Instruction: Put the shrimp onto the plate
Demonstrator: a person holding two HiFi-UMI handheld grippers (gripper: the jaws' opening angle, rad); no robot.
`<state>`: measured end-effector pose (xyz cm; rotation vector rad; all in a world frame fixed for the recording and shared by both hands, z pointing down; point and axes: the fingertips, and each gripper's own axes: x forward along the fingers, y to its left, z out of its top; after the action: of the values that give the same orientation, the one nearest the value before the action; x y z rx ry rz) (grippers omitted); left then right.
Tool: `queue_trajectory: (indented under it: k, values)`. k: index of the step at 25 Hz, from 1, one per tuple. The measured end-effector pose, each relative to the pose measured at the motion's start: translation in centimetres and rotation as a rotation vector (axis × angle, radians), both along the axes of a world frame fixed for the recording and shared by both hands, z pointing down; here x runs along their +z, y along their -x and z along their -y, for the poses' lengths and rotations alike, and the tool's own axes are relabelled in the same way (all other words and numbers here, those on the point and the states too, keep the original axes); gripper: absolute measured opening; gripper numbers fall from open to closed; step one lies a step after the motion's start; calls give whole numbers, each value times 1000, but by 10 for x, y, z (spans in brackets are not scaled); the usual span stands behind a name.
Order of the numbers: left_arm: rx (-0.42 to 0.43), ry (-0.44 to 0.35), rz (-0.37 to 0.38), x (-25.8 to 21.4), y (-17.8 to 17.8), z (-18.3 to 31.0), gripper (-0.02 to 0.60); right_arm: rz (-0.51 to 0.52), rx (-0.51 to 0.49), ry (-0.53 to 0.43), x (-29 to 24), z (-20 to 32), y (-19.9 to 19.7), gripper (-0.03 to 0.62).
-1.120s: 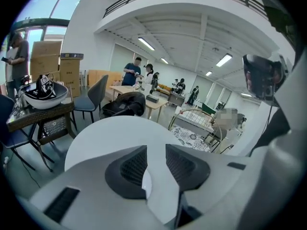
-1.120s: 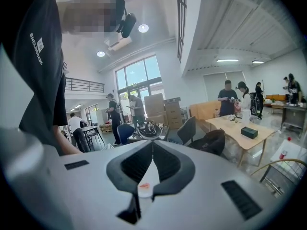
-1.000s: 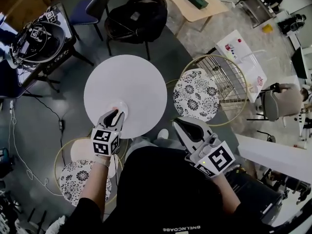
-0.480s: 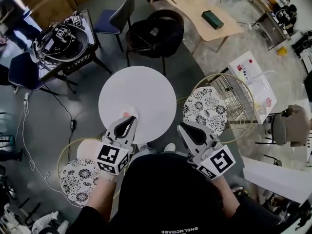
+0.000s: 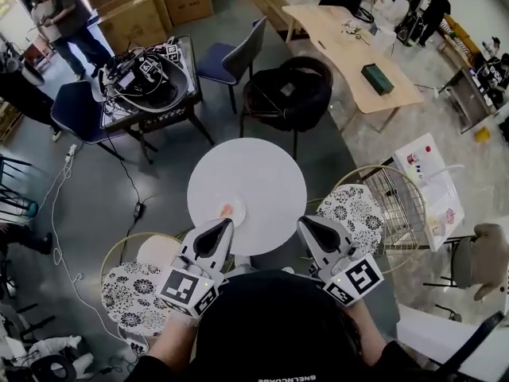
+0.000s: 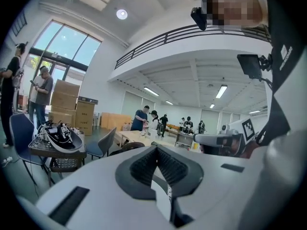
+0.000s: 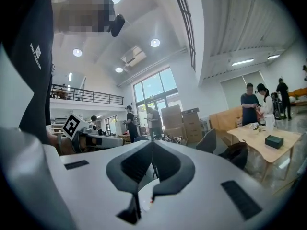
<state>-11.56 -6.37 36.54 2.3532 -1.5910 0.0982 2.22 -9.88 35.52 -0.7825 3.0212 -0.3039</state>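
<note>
On the near left part of the round white table (image 5: 254,173) sits a small white plate (image 5: 235,204). A pinkish-orange shrimp (image 5: 227,210) lies on it. My left gripper (image 5: 227,224) is just short of the plate, its tip close to the plate's near rim. It is shut with nothing between the jaws, which meet in the left gripper view (image 6: 156,149). My right gripper (image 5: 303,220) hangs at the table's near right edge, also shut and empty, and its jaws touch in the right gripper view (image 7: 152,143).
Black-and-white patterned round stools stand at the right (image 5: 354,213) and lower left (image 5: 131,293). A wire frame (image 5: 398,205) is beside the right one. Behind the table are a black chair (image 5: 286,94), a blue chair (image 5: 235,54), a cart with gear (image 5: 147,78) and a wooden table (image 5: 350,42). People stand at the far left.
The head view has tilted up, so the table sits further right and more of the room shows. My left gripper has drawn back slightly from the plate. The right gripper holds its place.
</note>
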Motion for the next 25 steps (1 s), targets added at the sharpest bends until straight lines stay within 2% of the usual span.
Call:
queue_trajectory:
  k: [4,12,19,25]
  values:
    - [-55,-44,-11,-18,10,-10,6,14,-46,-15,-2,3,11,17]
    - [-146,-74,-26,-34,27,-29,6,23,-107,-47,-10,-4,30,15]
    - [-170,-78,-28,-35,27,-32,6,35,-144,-54,-14,-8,34,15]
    - [-168,-74,-33,-34,26,-28,6,35,-130,-51,-13,-7,29,15]
